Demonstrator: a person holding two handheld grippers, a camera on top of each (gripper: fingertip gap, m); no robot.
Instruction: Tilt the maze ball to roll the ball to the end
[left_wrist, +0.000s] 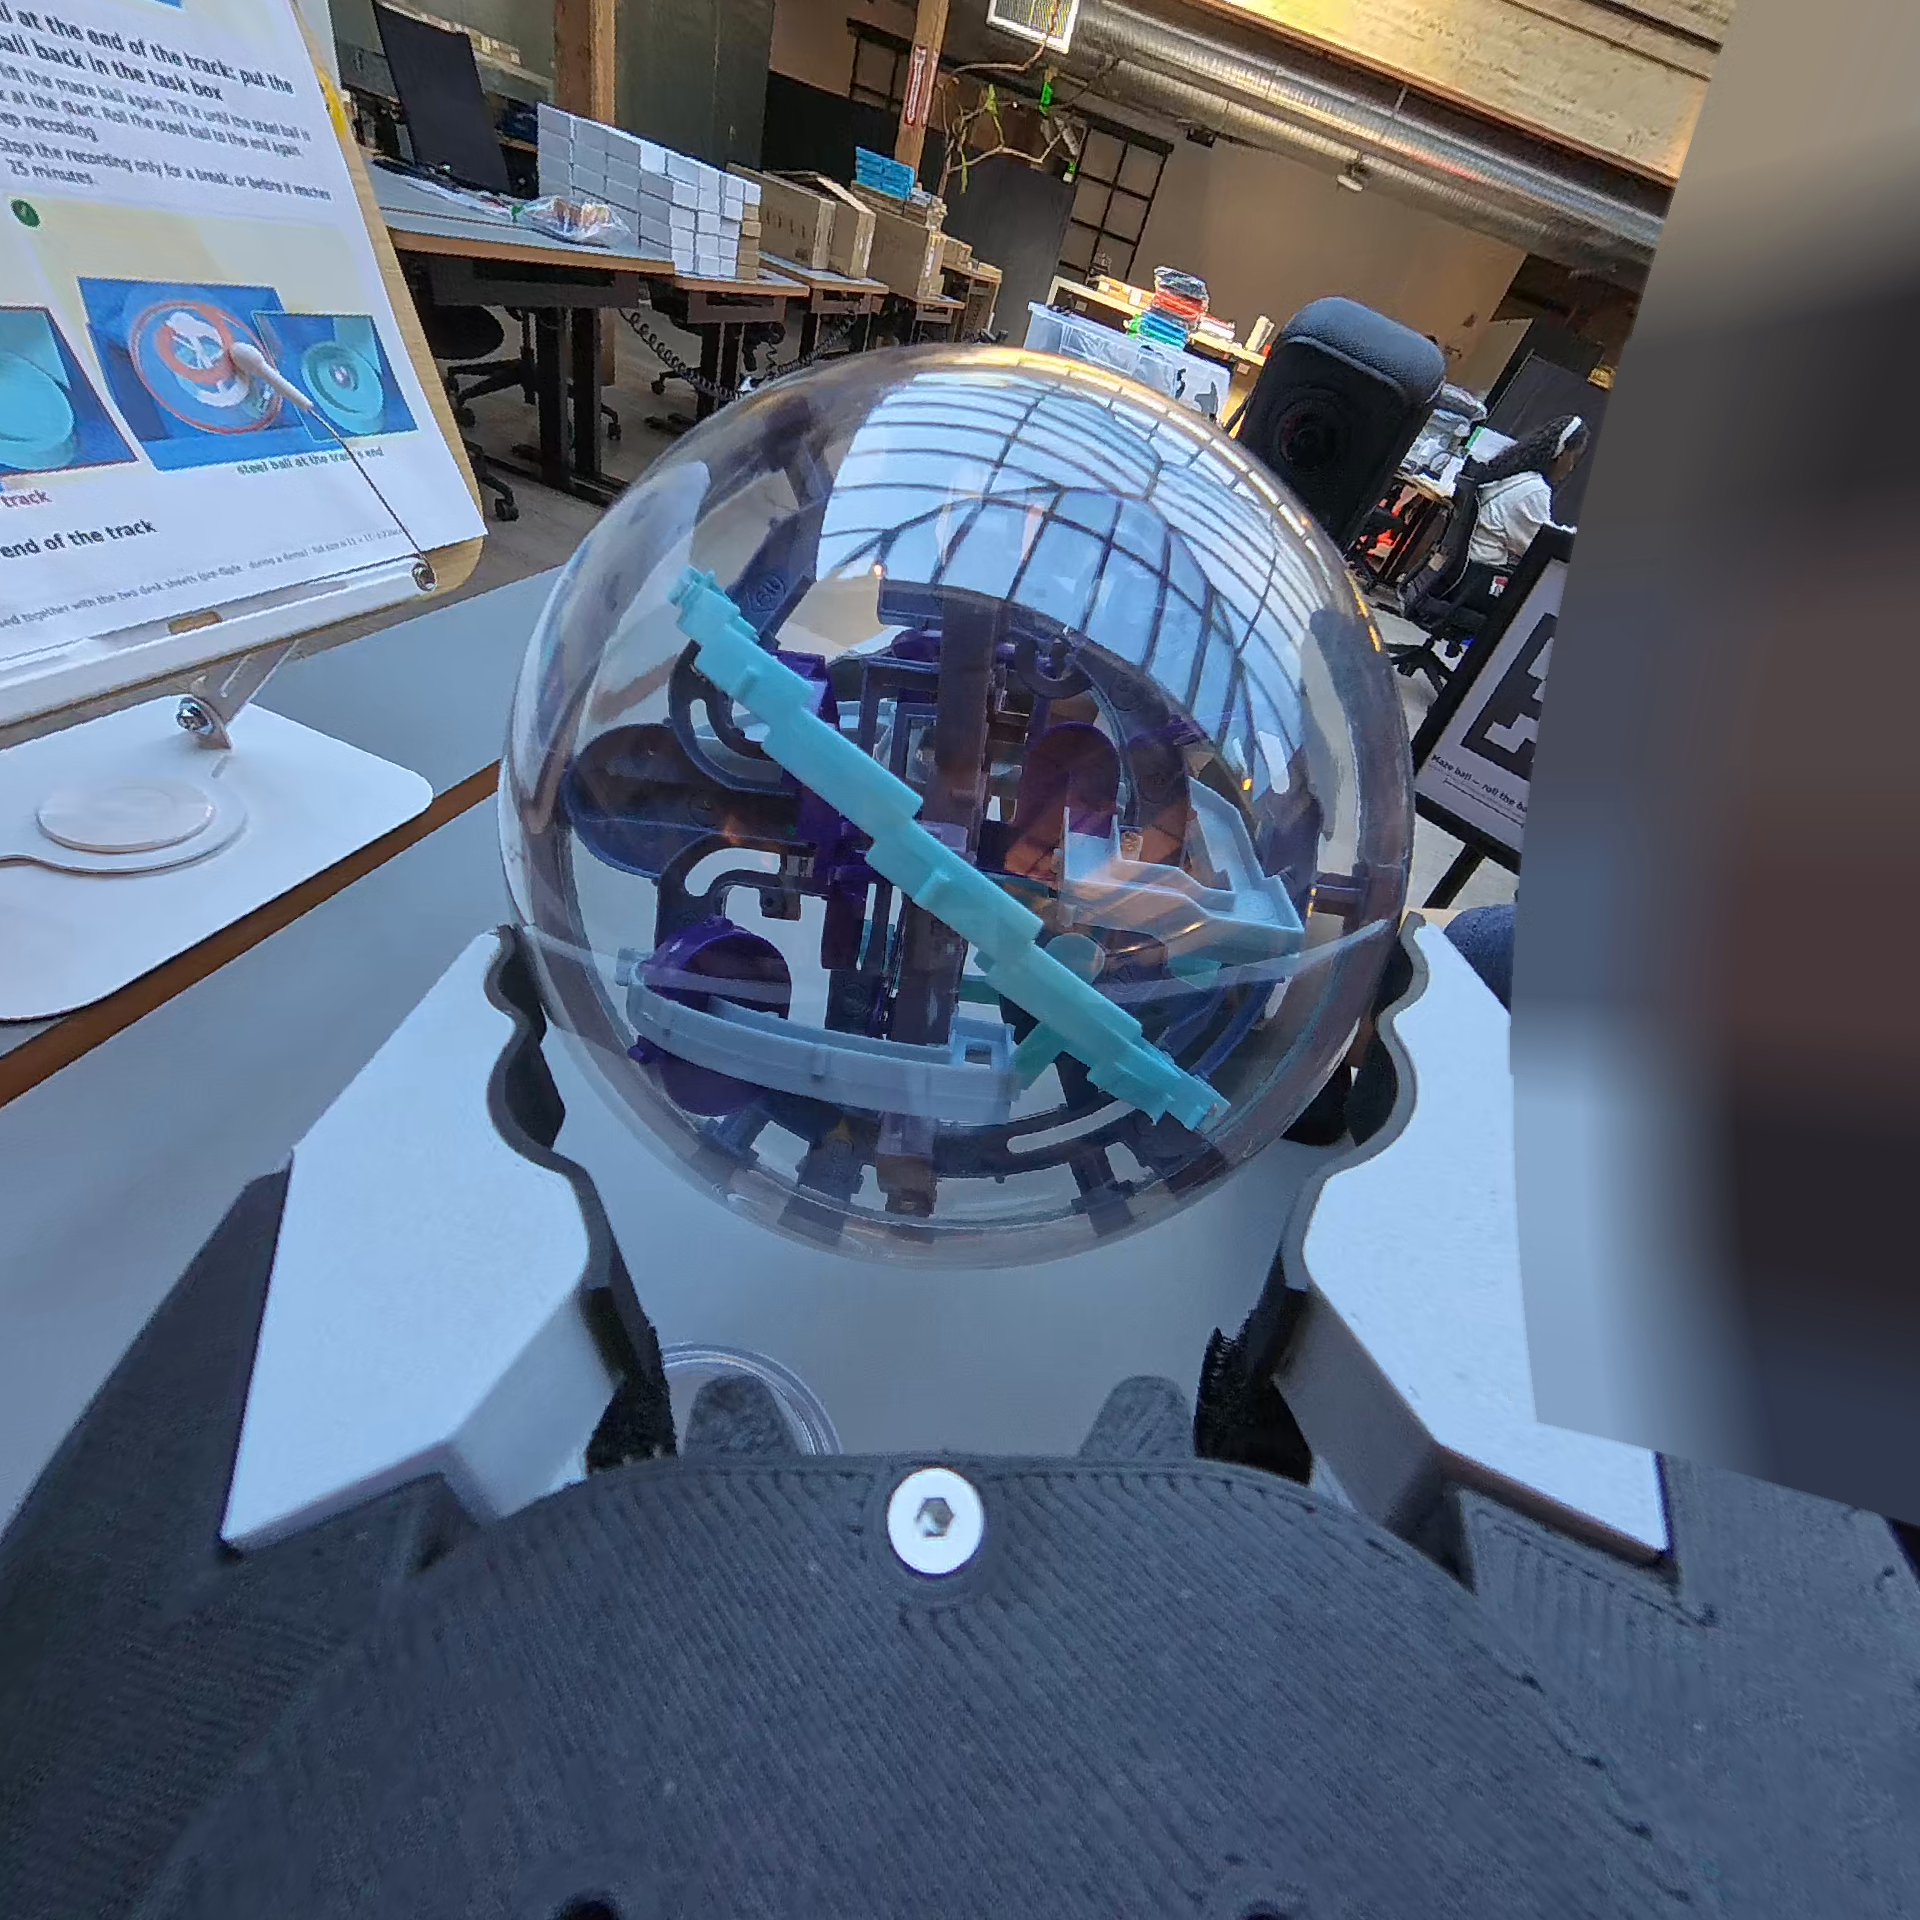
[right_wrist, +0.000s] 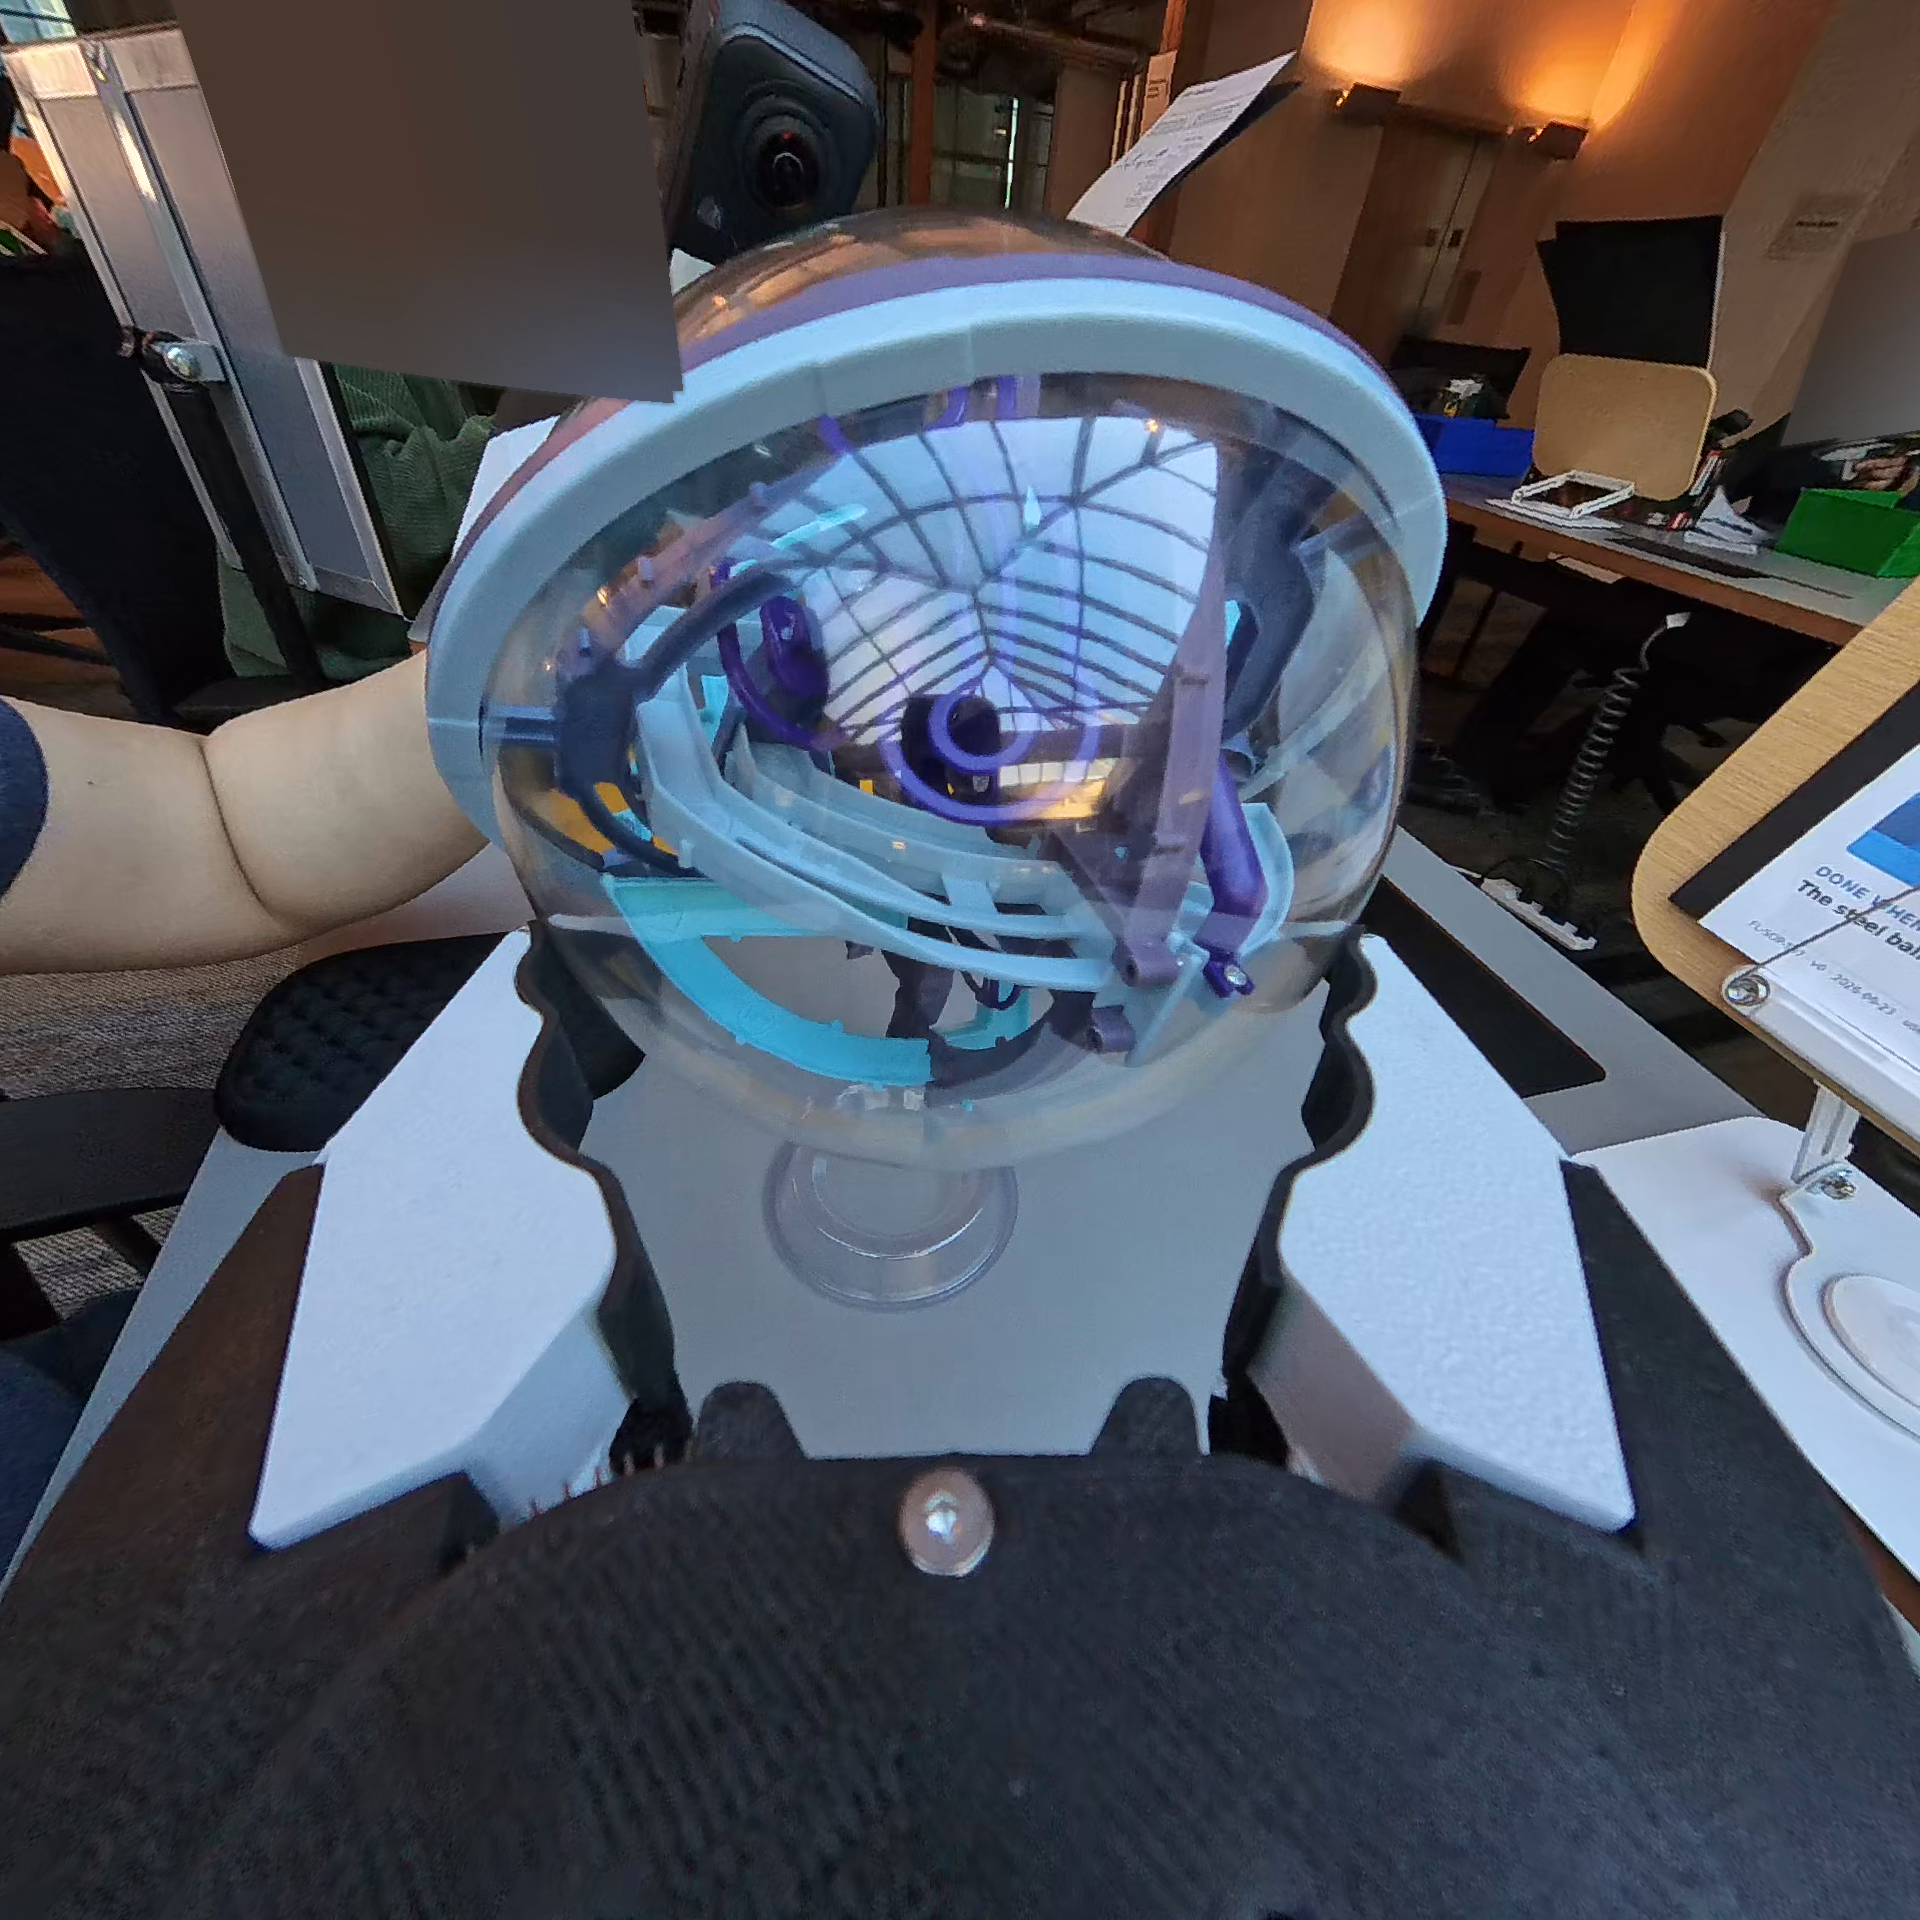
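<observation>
The maze ball (left_wrist: 956, 810) is a clear sphere with teal, grey and purple tracks inside. It is held up off the grey table (left_wrist: 156, 1143), tilted, with its grey equator ring (right_wrist: 1039, 353) near the top in the right wrist view. My left gripper (left_wrist: 956, 987) is shut on the ball's lower half, one finger on each side. My right gripper (right_wrist: 940, 987) is shut on the same ball (right_wrist: 935, 727) from the opposite side. The clear round stand (right_wrist: 888, 1226) sits empty on the table below the ball. I cannot pick out the steel ball among the tracks.
An instruction sheet on a white-based stand (left_wrist: 208, 312) is at the left; it also shows in the right wrist view (right_wrist: 1818, 883). A black camera (left_wrist: 1340, 416) stands behind the ball. A marker board (left_wrist: 1496, 727) is at the right. A person's forearm (right_wrist: 260, 821) reaches in.
</observation>
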